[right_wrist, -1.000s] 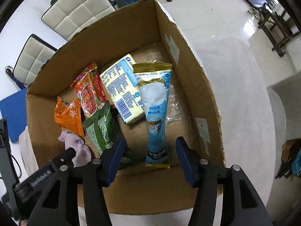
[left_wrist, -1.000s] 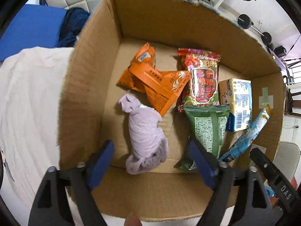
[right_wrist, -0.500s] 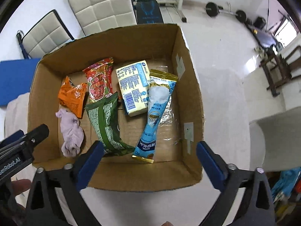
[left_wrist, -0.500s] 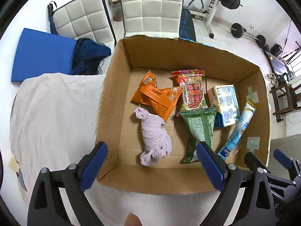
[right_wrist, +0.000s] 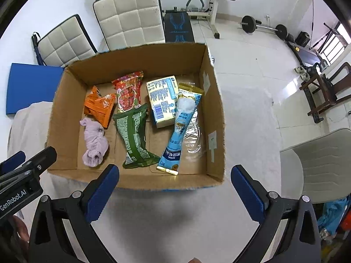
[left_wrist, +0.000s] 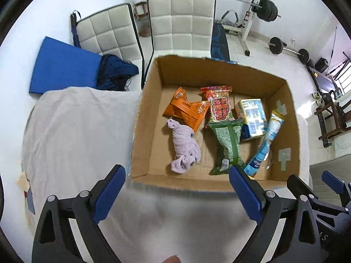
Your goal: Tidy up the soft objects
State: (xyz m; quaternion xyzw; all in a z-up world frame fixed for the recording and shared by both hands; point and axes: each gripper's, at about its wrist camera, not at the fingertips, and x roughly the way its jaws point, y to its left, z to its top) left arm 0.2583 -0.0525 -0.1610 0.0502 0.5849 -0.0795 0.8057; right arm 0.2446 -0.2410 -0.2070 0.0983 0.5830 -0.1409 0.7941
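An open cardboard box stands on a cloth-covered table. Inside lie a lilac cloth bundle, an orange packet, a red packet, a green packet, a yellow-blue pack and a light blue sachet. My left gripper is open and empty, above the table in front of the box. My right gripper is open and empty, also in front of the box.
The table wears a pale cloth. Two white padded chairs stand behind the box, with a blue mat at left. Weights and a bench are at the back; a grey chair is at right.
Both grippers have pulled back and up from the box, so the whole box and room show. The right gripper's jaws have opened wider. The items in the box have not moved.
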